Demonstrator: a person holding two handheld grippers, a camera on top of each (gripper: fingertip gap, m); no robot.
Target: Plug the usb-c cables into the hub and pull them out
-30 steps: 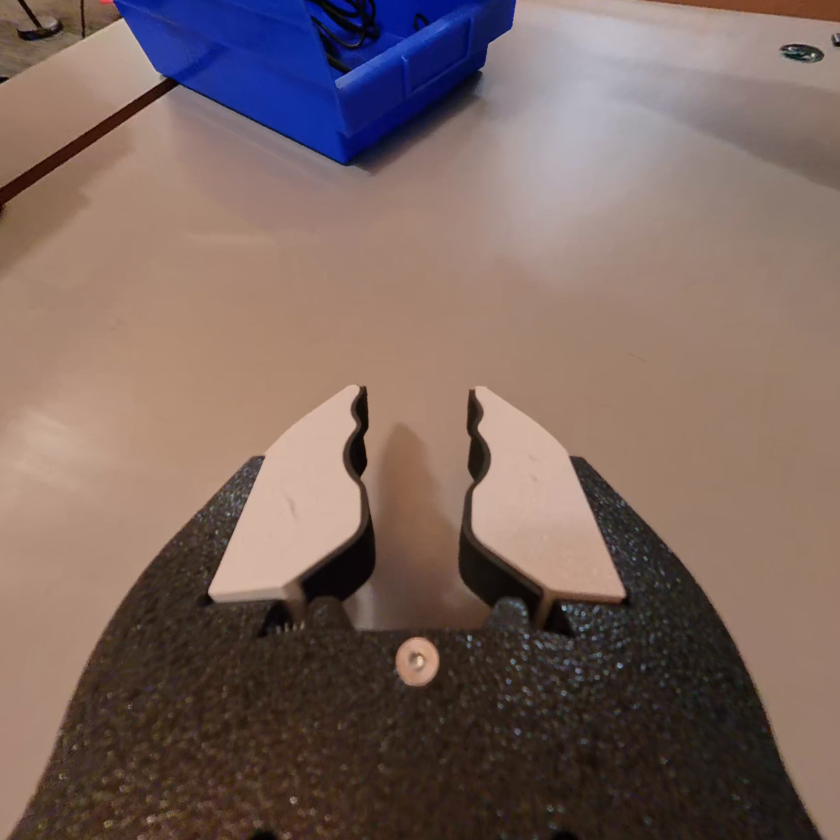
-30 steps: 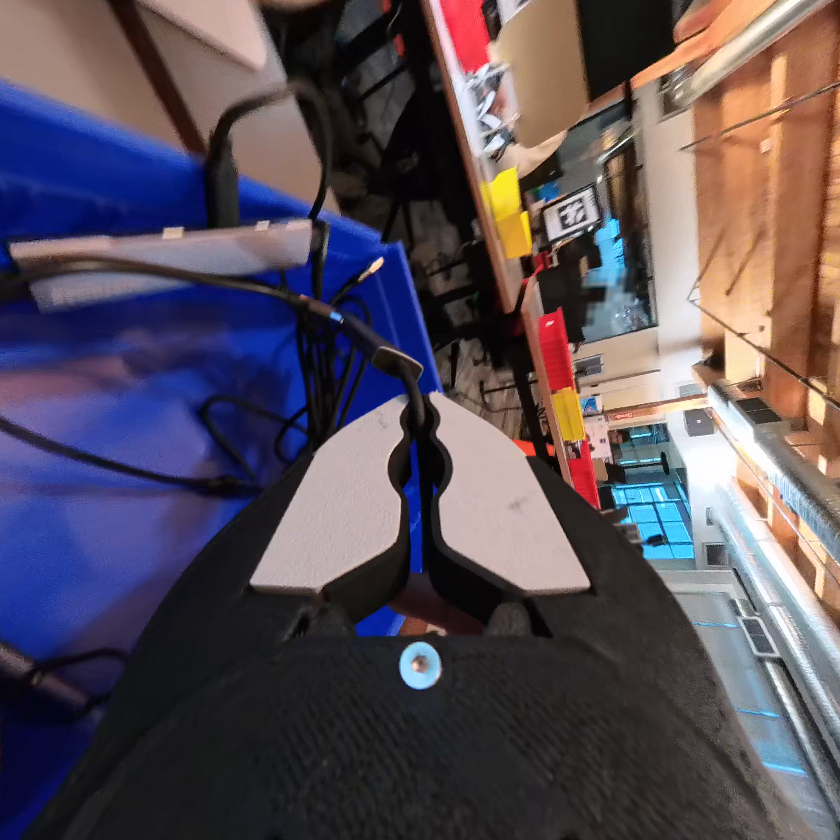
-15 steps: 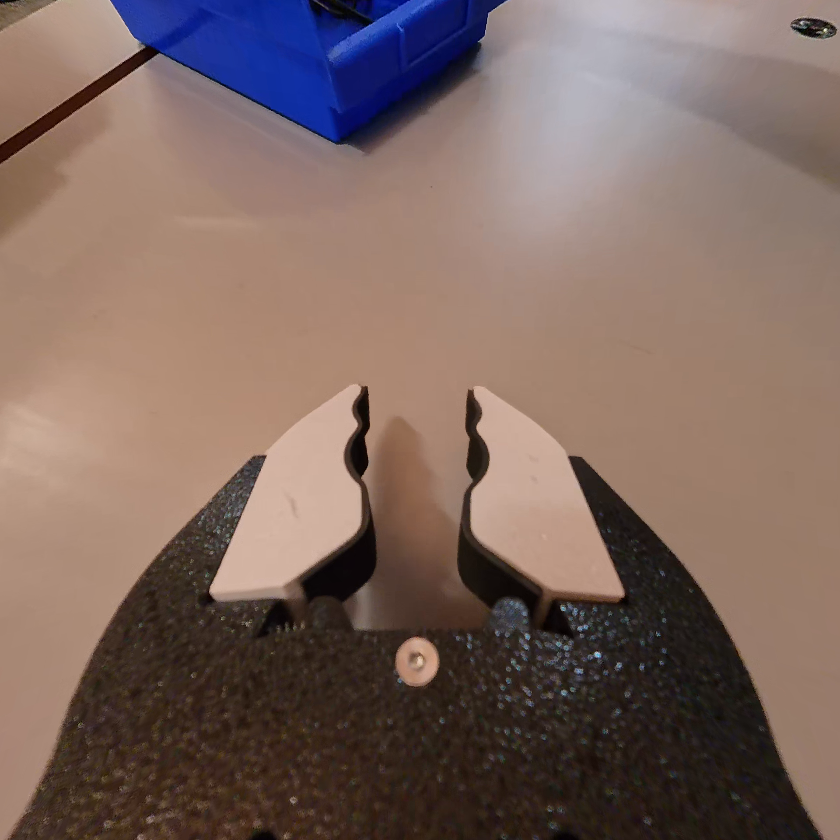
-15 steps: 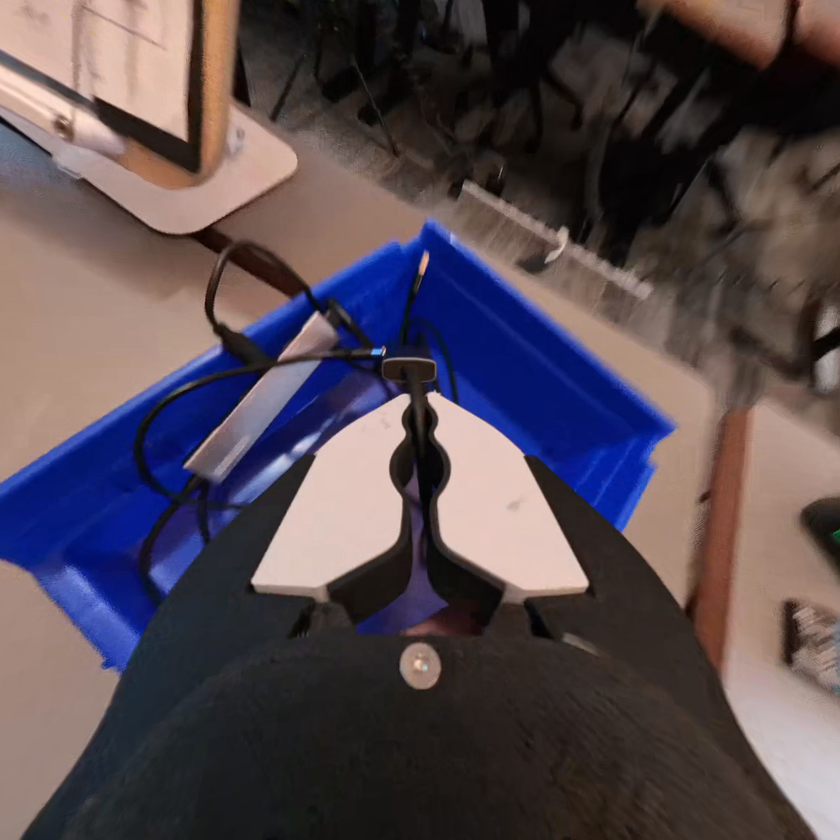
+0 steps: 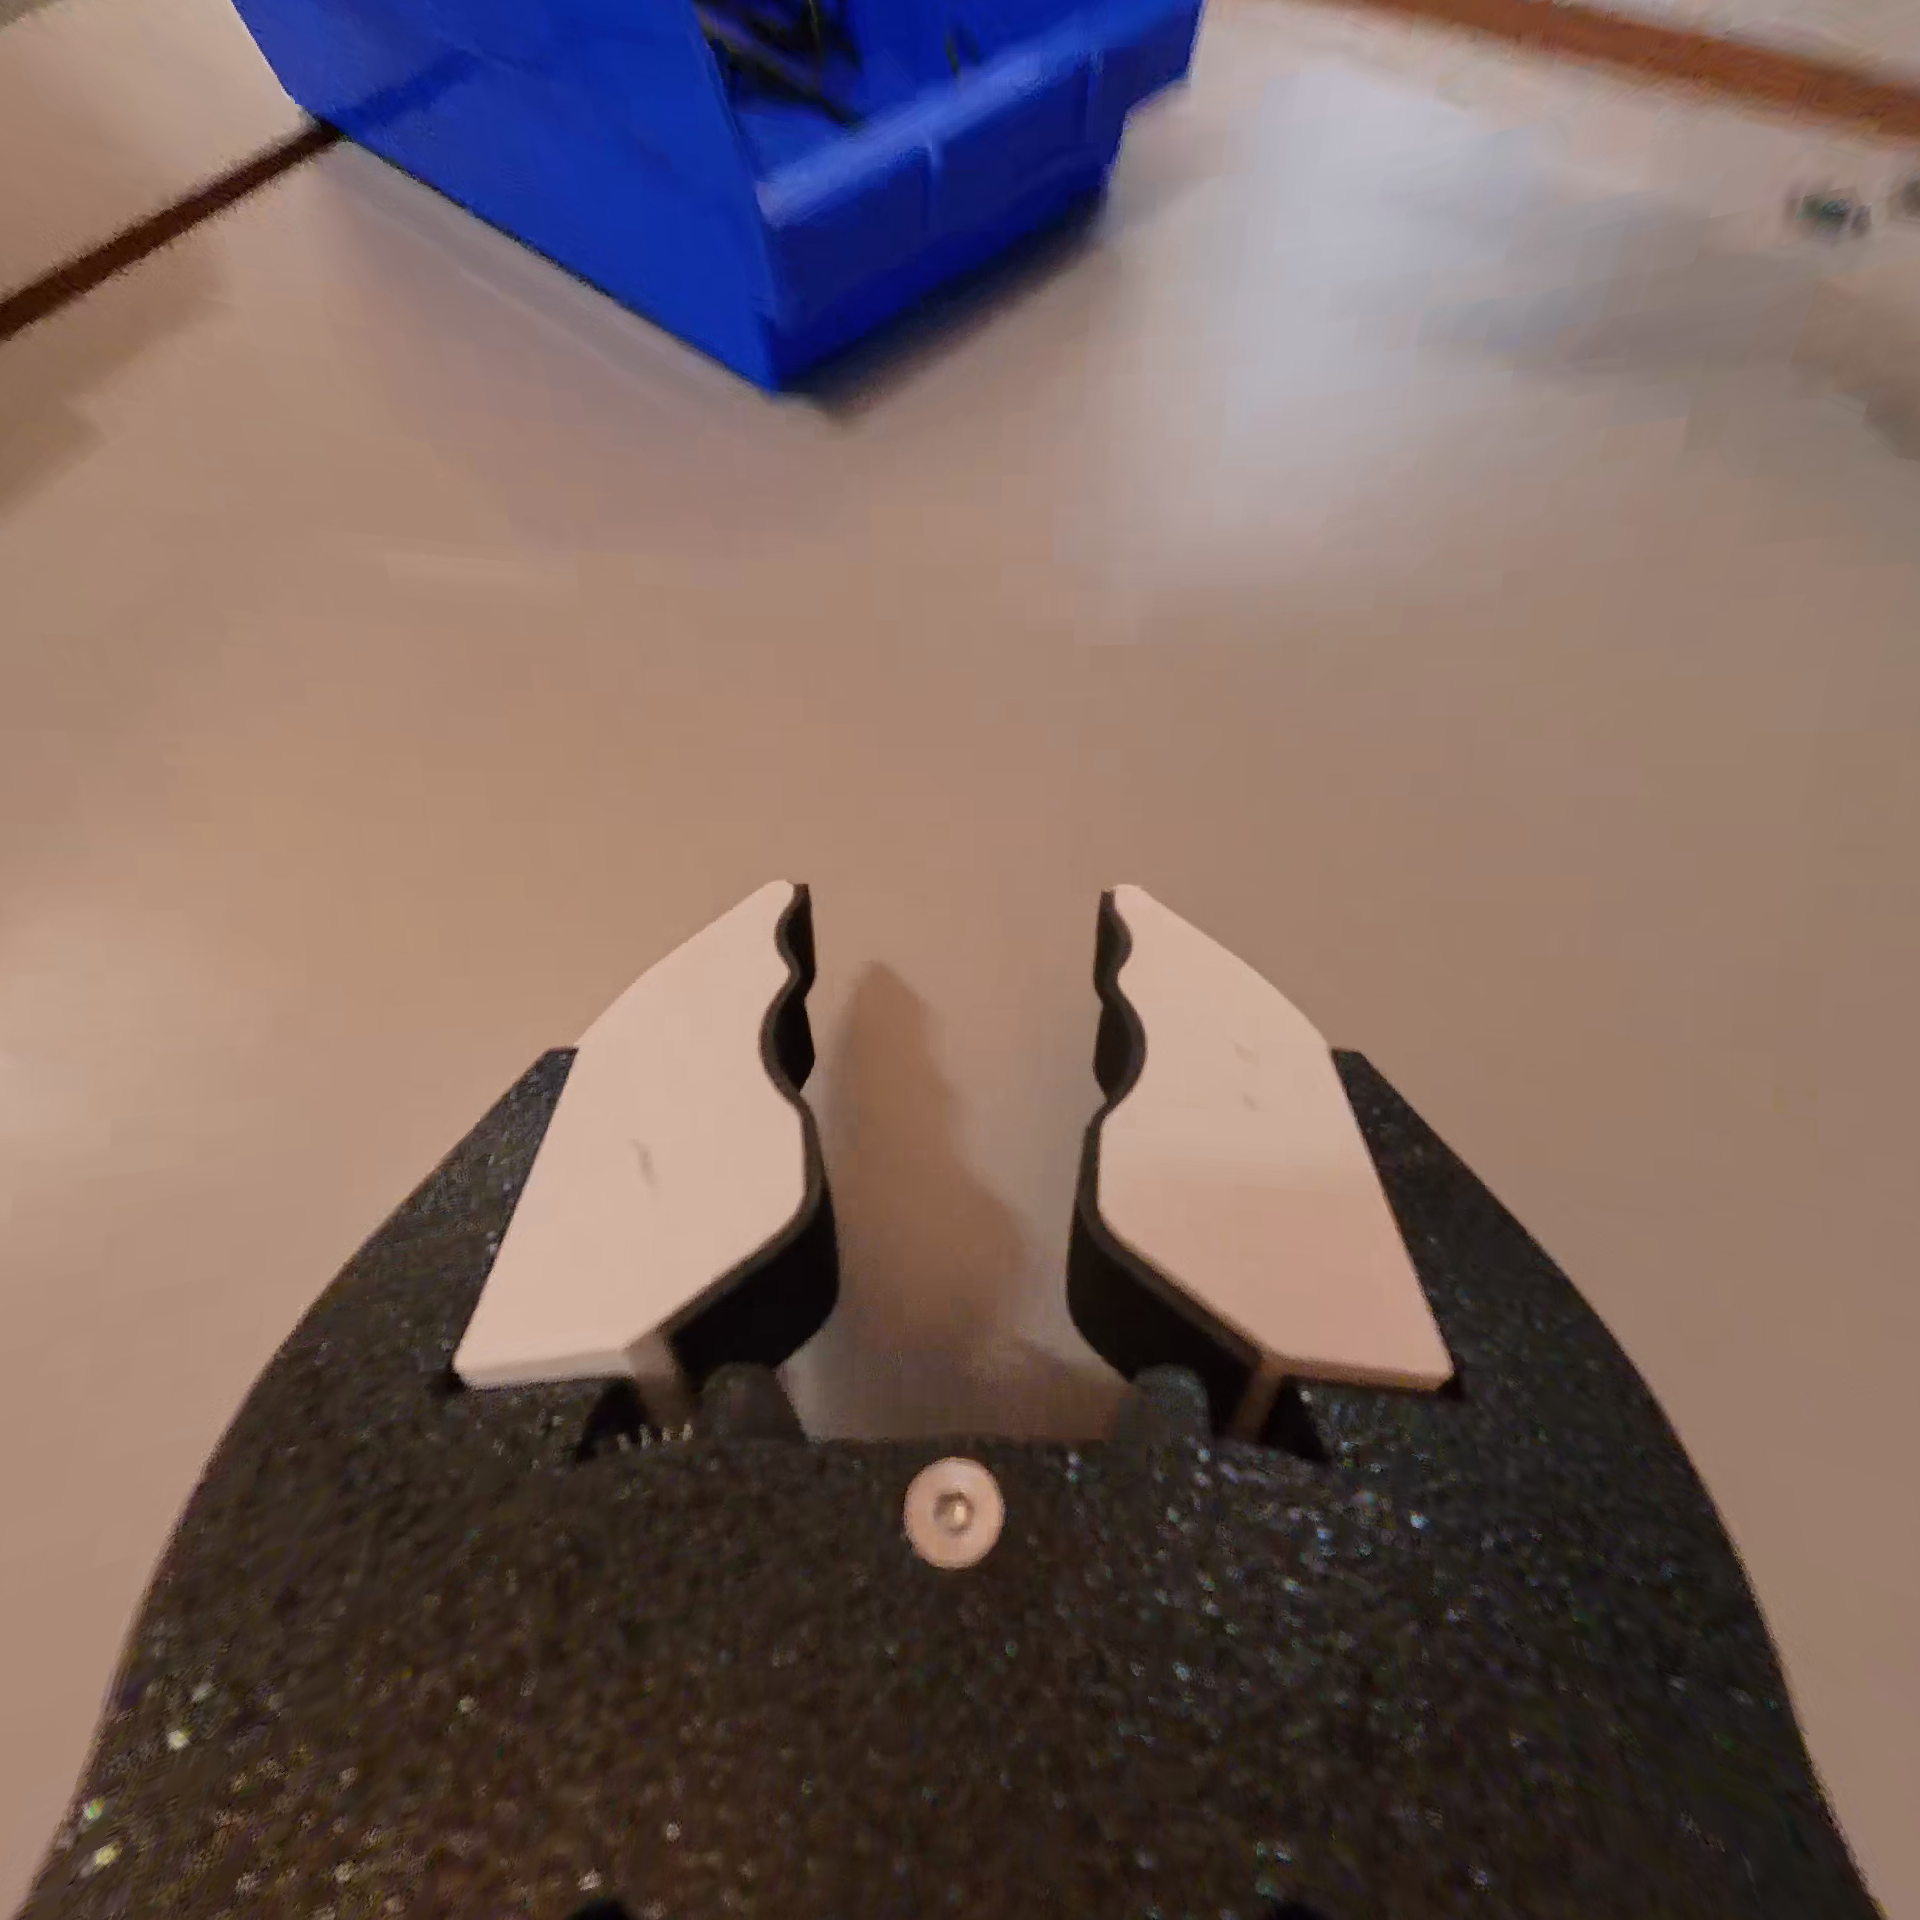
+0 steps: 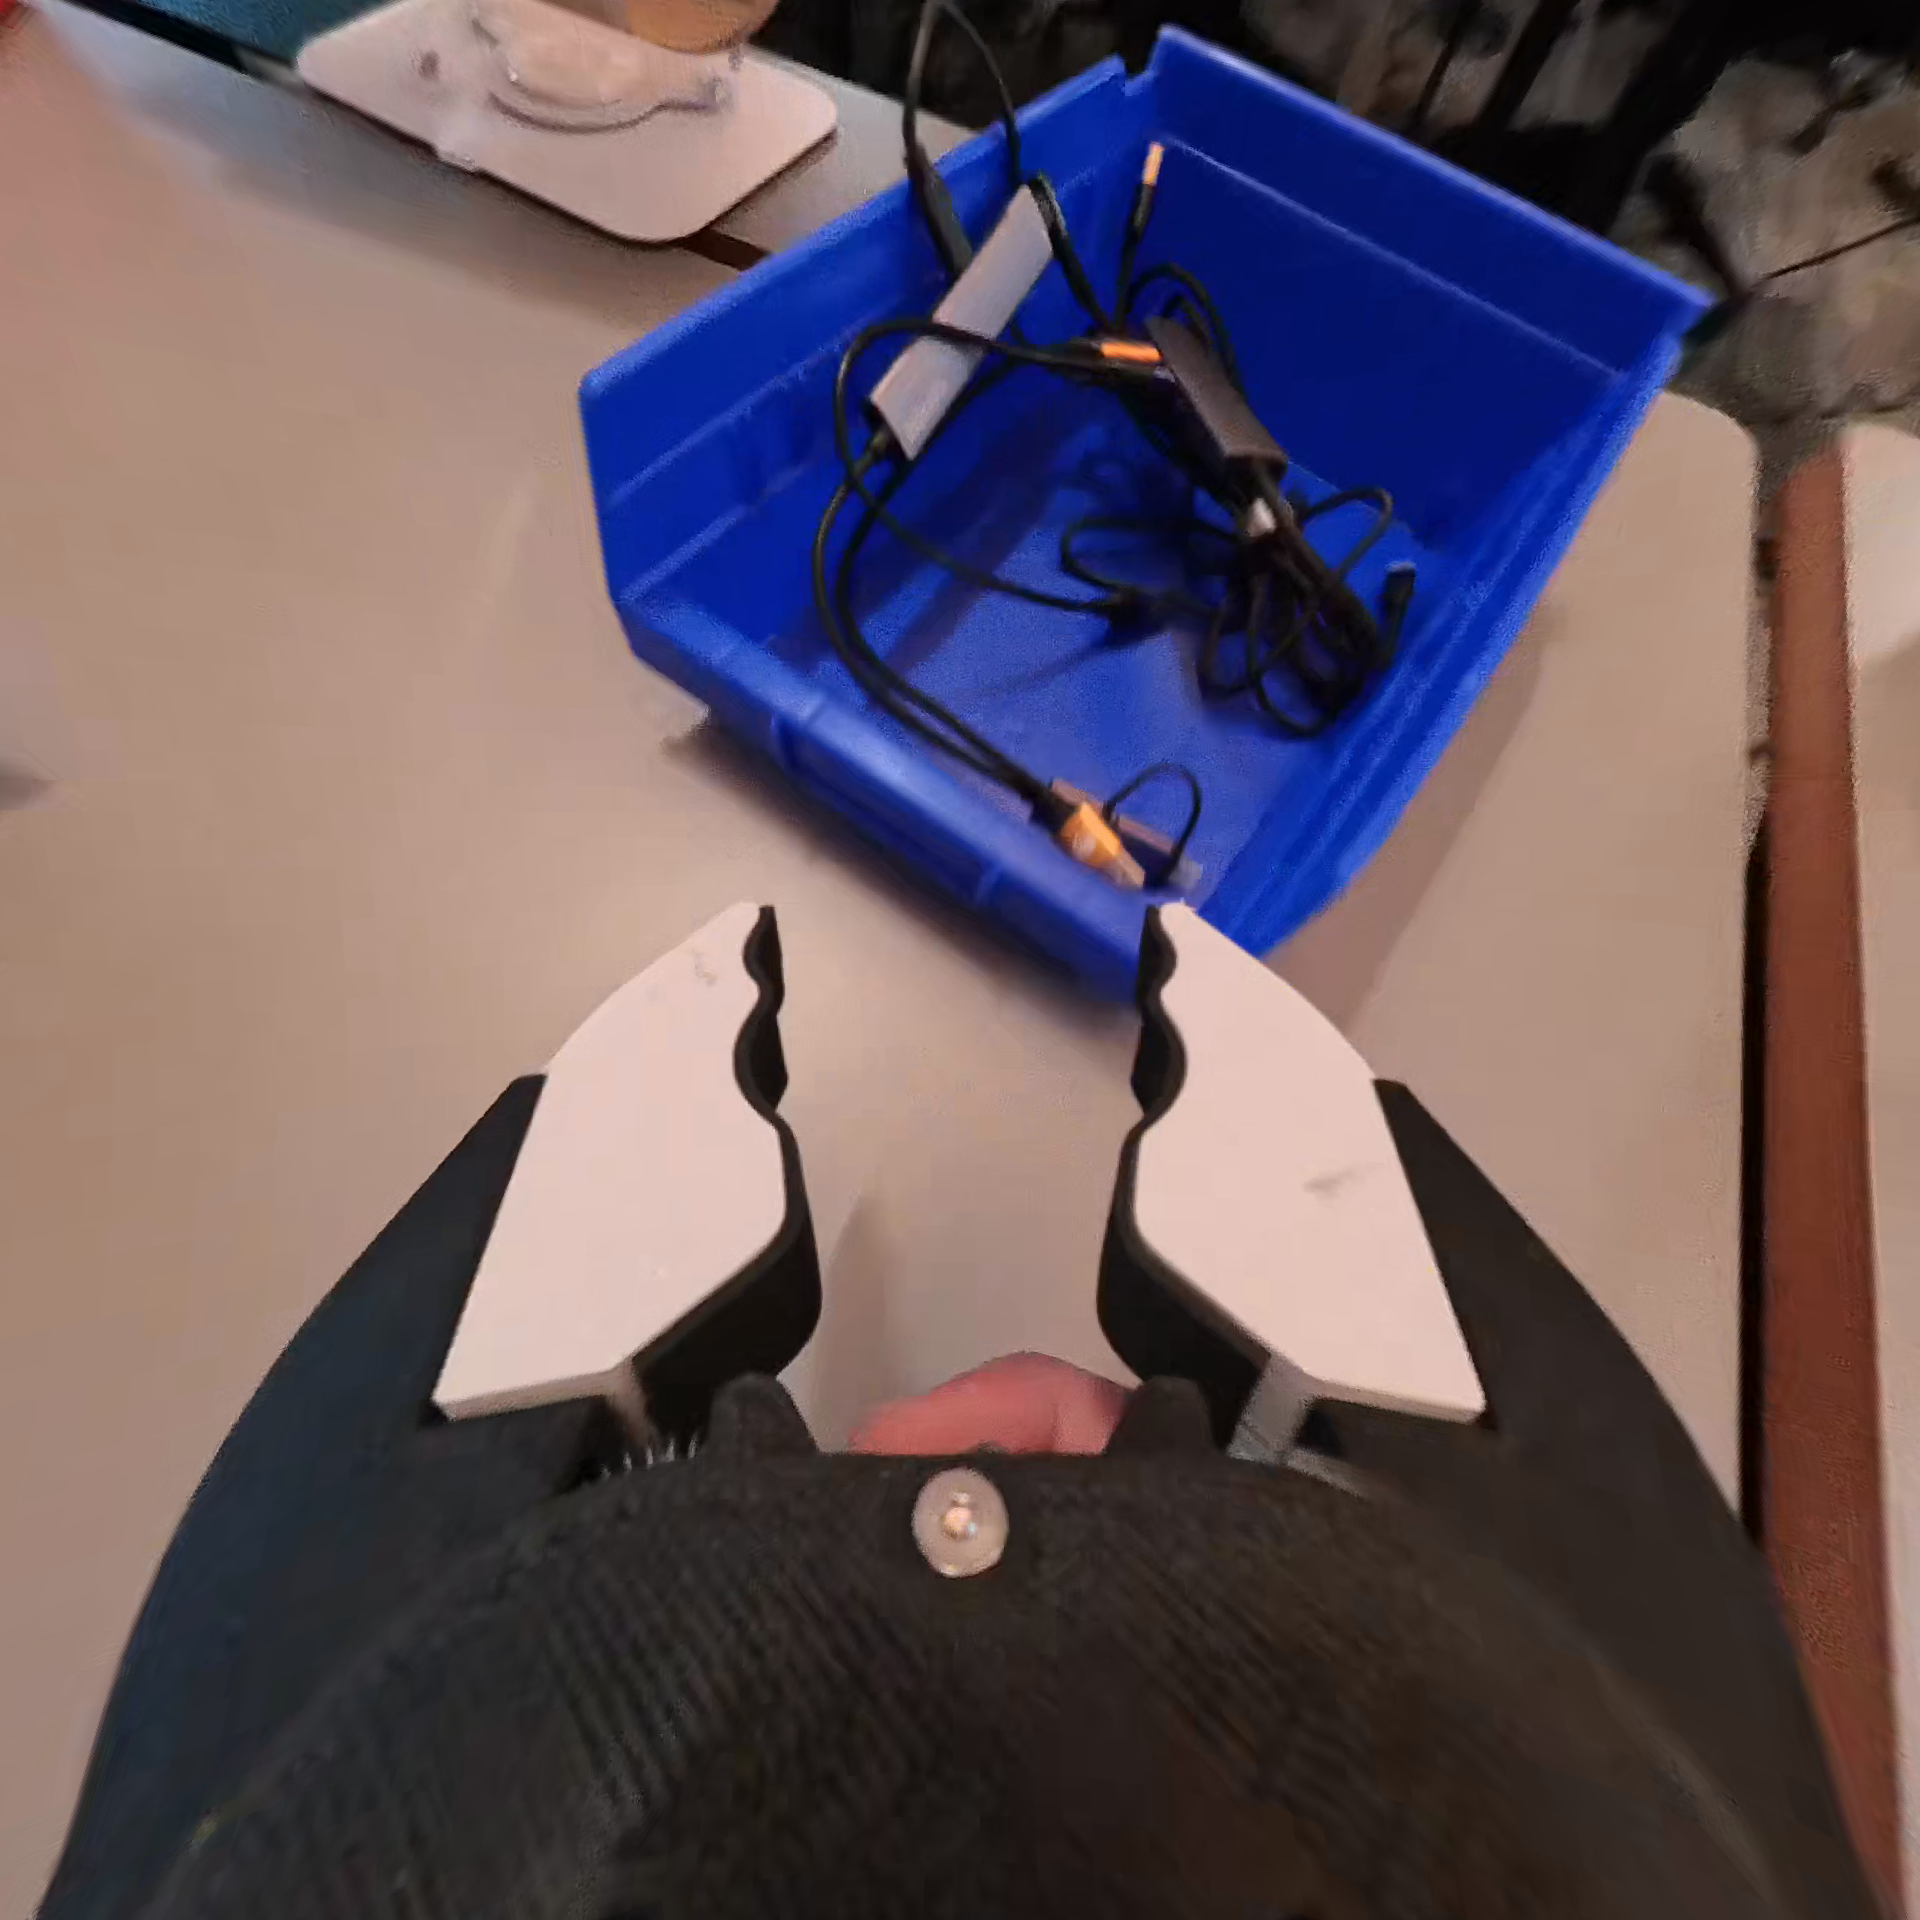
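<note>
A blue bin [image 6: 727, 457] on the table holds a silver hub [image 6: 961, 343], a black hub [image 6: 1216, 400] and tangled black cables [image 6: 1278, 623] with orange-tipped plugs [image 6: 1086, 836]. My right gripper [image 6: 956, 914] is open and empty, just in front of the bin's near corner, above the table. My left gripper [image 5: 954, 899] is open and empty over bare table, well short of the same bin [image 5: 644, 187], which sits at the top of its view.
The grey table [image 6: 312, 675] has a dark wooden edge [image 6: 1808, 935] on the right. A white flat stand base [image 6: 582, 135] sits beyond the bin at the far left. A small metal fitting [image 5: 1829, 213] is set in the tabletop.
My right gripper let go of the black cable, opened and pulled back out of the bin. The left gripper stayed open and shifted slightly over the table.
</note>
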